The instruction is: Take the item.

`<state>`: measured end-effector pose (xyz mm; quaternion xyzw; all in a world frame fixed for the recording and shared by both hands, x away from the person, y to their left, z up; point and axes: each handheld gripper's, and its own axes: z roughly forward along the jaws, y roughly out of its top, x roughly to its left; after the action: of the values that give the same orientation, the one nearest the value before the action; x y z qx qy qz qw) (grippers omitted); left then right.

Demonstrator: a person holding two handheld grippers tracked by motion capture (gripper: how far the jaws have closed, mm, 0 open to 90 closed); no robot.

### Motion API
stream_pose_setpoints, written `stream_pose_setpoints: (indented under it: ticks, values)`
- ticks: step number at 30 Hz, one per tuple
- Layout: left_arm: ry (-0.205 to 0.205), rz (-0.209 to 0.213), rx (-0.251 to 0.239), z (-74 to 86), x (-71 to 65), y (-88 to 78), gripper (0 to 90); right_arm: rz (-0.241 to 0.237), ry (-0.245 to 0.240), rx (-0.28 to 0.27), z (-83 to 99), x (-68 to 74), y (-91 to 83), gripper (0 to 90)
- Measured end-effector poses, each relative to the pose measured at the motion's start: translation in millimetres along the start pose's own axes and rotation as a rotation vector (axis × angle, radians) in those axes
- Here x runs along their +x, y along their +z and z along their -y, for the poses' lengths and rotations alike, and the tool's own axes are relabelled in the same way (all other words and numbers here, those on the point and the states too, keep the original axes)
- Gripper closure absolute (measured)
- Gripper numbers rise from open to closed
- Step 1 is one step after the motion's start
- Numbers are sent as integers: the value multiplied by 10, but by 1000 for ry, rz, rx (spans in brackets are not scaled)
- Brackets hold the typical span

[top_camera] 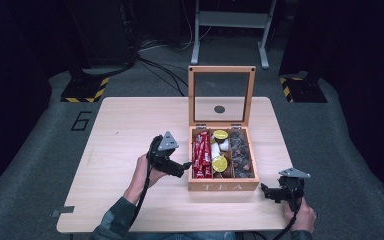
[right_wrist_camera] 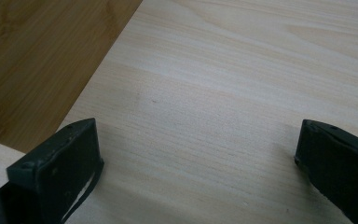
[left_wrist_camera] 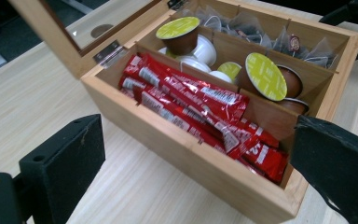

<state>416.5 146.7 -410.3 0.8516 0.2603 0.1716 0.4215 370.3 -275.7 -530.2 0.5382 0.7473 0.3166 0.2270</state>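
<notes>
A wooden tea box point(top_camera: 223, 186) stands open on the table, its glass lid point(top_camera: 222, 70) upright at the back. Its left compartment holds red sachets point(top_camera: 202, 152) point(left_wrist_camera: 191, 102). In the middle one lie brown capsules with yellow-green lids point(top_camera: 220, 163) point(left_wrist_camera: 265, 77) and white pots point(left_wrist_camera: 204, 49). Clear-wrapped tea bags point(top_camera: 241, 150) point(left_wrist_camera: 242, 25) fill the right one. My left gripper point(top_camera: 182, 169) point(left_wrist_camera: 196, 140) is open just left of the box, pointing at its side wall point(left_wrist_camera: 168, 140), with nothing held. My right gripper point(top_camera: 266, 190) point(right_wrist_camera: 196, 140) hangs open over bare table by the box's front right corner.
The light wooden table point(top_camera: 130, 125) point(right_wrist_camera: 214, 70) has free room to the left of and behind the box. The box wall point(right_wrist_camera: 28, 56) runs along the upper left of the right gripper view. On the floor beyond the table stand a metal frame point(top_camera: 230, 20) and yellow-and-black striped bases point(top_camera: 85, 90).
</notes>
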Motion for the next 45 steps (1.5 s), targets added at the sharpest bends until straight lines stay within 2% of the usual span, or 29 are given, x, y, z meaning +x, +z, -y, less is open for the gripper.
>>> stream_pose_setpoints:
  ticks: [2,12,17,19,23,32,41,45]
  values:
    - [13,8,3,-43,-9,43,29,0,0,0,0,0,0,0]
    - [21,41,-11,-221,-95,278,20,0,0,0,0,0,0,0]
    - [48,68,7,-308,-152,398,20,0,0,0,0,0,0,0]
    - [64,72,14,-334,-178,439,56,0,0,0,0,0,0,0]
    - [92,108,30,-391,-242,538,99,-1,-2,1,1,-1,-1,0]
    - [157,151,76,-453,-372,811,146,0,0,0,0,0,0,0]
    - [197,136,135,-474,-451,1027,180,-1,0,0,0,-1,0,0]
    - [197,148,153,-464,-474,1096,194,-1,0,0,0,-1,-1,0]
